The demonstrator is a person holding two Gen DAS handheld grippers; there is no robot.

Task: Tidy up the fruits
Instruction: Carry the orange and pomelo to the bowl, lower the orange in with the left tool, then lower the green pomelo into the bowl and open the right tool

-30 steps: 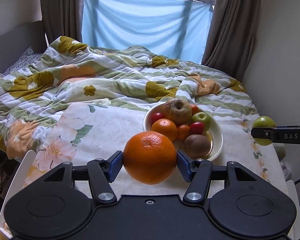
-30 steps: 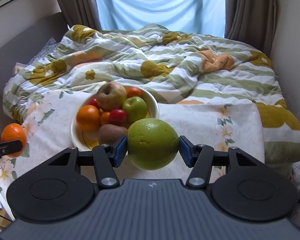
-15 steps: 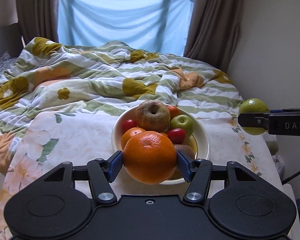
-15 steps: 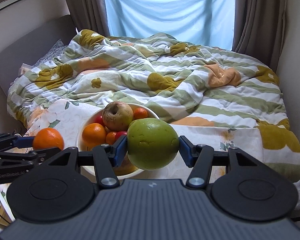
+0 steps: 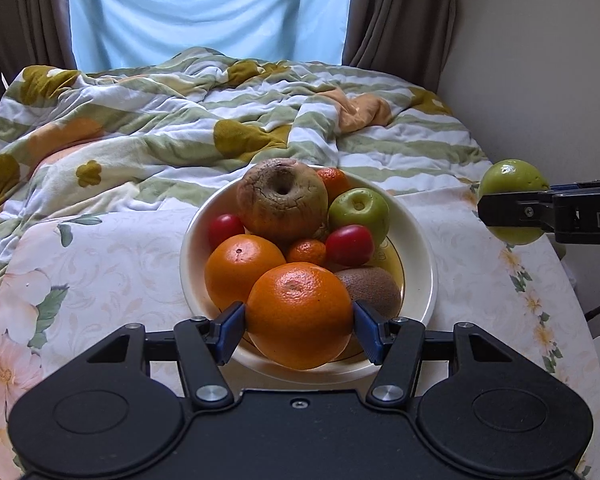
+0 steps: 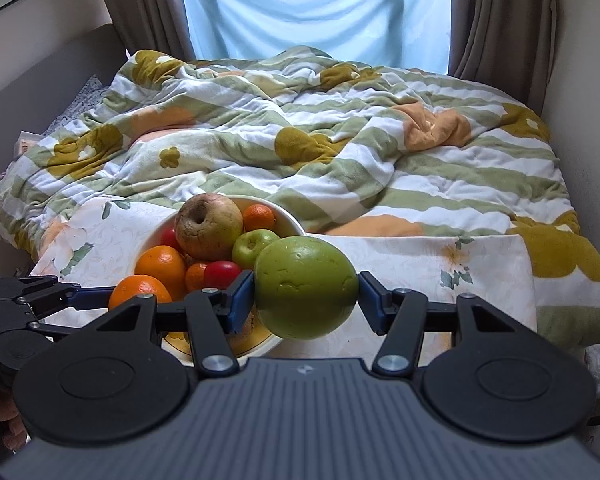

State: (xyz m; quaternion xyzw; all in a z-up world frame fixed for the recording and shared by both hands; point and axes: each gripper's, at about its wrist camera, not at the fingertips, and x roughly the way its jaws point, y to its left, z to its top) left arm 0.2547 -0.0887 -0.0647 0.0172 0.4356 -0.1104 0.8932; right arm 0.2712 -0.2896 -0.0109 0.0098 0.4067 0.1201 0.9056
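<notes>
**Both claws loaded over the fruit bowl**

We find the left claw (image 5: 300, 326) pinching a large round orange (image 5: 299, 314) between its blue pads; the fruit sits over the near rim of the cream ceramic bowl (image 5: 418, 236), though we cannot tell whether it touches the contents. The right claw (image 6: 306, 294) pinches a large dimpled green fruit (image 6: 305, 287) in the same manner, held just to the right of the bowl (image 6: 288, 218) above the floral-cloth bench (image 6: 412, 264).

In the bowl we record a wrinkled brown apple (image 5: 282, 200) at the back, a small green apple (image 5: 359, 213) to its right, a second orange (image 5: 244, 264) at front left, a brown kiwi (image 5: 370, 290) at front right, two red plum-like fruits (image 5: 349, 245) and two small tangerines (image 5: 307, 251).

In the left wrist view, the right claw (image 5: 512, 214) and its green fruit (image 5: 512, 176) appear well to the right of the bowl. Behind the bench lies a bed with a striped green-and-white floral blanket (image 5: 180, 120).
</notes>
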